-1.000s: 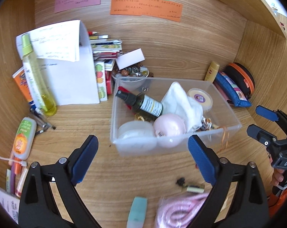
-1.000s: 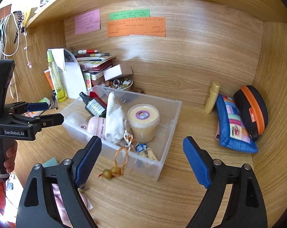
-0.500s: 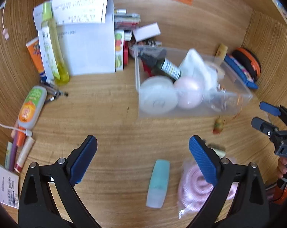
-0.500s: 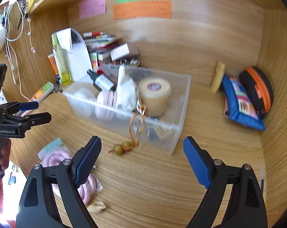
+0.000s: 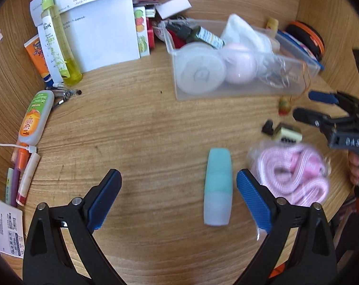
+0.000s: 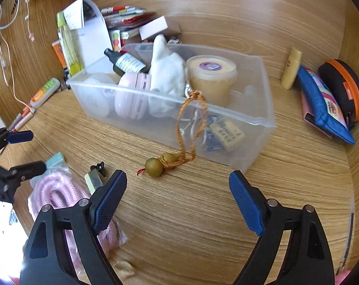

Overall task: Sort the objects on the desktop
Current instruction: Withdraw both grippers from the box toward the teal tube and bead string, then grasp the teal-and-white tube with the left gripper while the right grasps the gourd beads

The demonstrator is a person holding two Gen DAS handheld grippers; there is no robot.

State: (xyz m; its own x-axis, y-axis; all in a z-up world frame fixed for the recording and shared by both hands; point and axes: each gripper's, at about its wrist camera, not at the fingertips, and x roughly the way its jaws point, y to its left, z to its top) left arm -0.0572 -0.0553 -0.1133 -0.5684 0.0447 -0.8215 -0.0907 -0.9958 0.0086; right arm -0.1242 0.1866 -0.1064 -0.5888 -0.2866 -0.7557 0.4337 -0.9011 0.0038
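Teal tube (image 5: 218,186) now sits just inside our left hand-held gripper (image 5: 178,198), jaws wide and empty; a second ago that view was filled by the clear bin (image 5: 241,90). Right hand-held gripper (image 6: 177,200) has dropped too, wide open, nothing held, above bare desk (image 6: 203,225) near the bead charm (image 6: 159,163). We judge both pickups are imminent; nothing grasped yet.

The right gripper (image 6: 177,191) hangs wide open over the wooden tabletop (image 6: 203,213). At twelve o'clock sits a clear bin (image 6: 250,118); its orange cord (image 6: 191,118) drops two beads (image 6: 159,163) just ahead. Pink rope (image 6: 53,192) lies at nine o'clock.
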